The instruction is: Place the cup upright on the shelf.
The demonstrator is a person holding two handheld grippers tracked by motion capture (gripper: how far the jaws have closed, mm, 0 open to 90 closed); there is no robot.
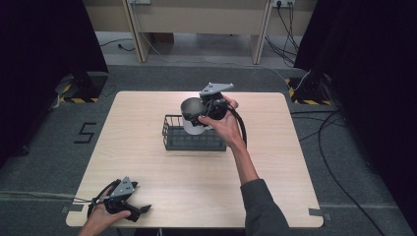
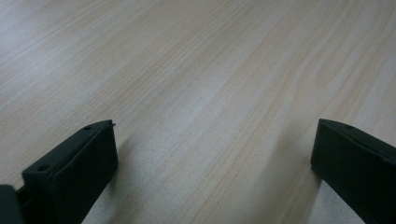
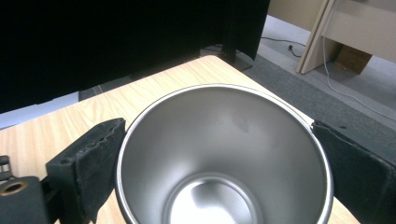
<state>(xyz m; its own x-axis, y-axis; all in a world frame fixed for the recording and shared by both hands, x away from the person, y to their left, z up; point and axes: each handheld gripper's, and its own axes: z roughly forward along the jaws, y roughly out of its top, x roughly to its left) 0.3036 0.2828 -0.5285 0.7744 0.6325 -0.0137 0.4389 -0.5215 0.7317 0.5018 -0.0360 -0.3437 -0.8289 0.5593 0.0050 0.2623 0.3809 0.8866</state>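
Right gripper (image 1: 196,117) clamped on a steel cup (image 1: 193,116), one jaw pressed to each side of the wall near the rim; in the right gripper view the cup (image 3: 224,154) sits between the two black jaws, mouth open to the camera, inside bare and shiny. The cup is upright, held over the far right part of a dark wire basket (image 1: 192,133); cannot tell if its base touches the basket floor. Basket sits just past table centre, toward 12 o'clock. Left gripper (image 1: 142,209) at 7 o'clock near the table's front edge, jaws wide apart, nothing between them but bare wood of the table (image 2: 210,84), resting low on it.
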